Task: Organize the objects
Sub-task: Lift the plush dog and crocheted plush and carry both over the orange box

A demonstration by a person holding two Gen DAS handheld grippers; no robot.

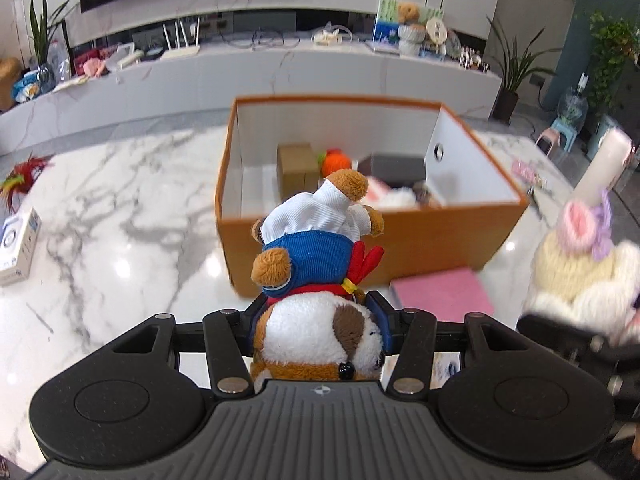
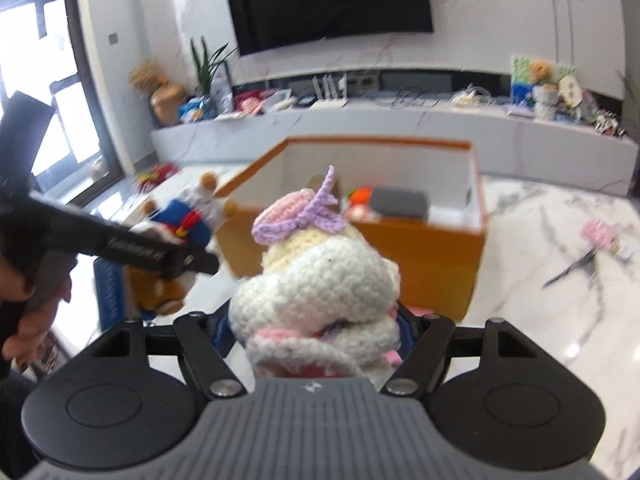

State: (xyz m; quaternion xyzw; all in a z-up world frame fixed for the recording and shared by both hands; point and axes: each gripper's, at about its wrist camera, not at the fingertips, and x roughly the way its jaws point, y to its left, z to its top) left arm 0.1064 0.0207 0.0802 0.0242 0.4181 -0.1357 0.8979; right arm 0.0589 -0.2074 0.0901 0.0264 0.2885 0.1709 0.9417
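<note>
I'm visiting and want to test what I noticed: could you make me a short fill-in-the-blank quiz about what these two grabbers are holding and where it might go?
1. The left gripper is shut on a plush dog wearing a blue and ____ outfit.
2. The right gripper is shut on a crocheted toy that has a ____ bow.
3. Ahead of both toys stands an open ____ box with white walls inside.
4. Inside that box lies a round knitted ____ ball.

Missing words: white; purple; orange; orange
</note>
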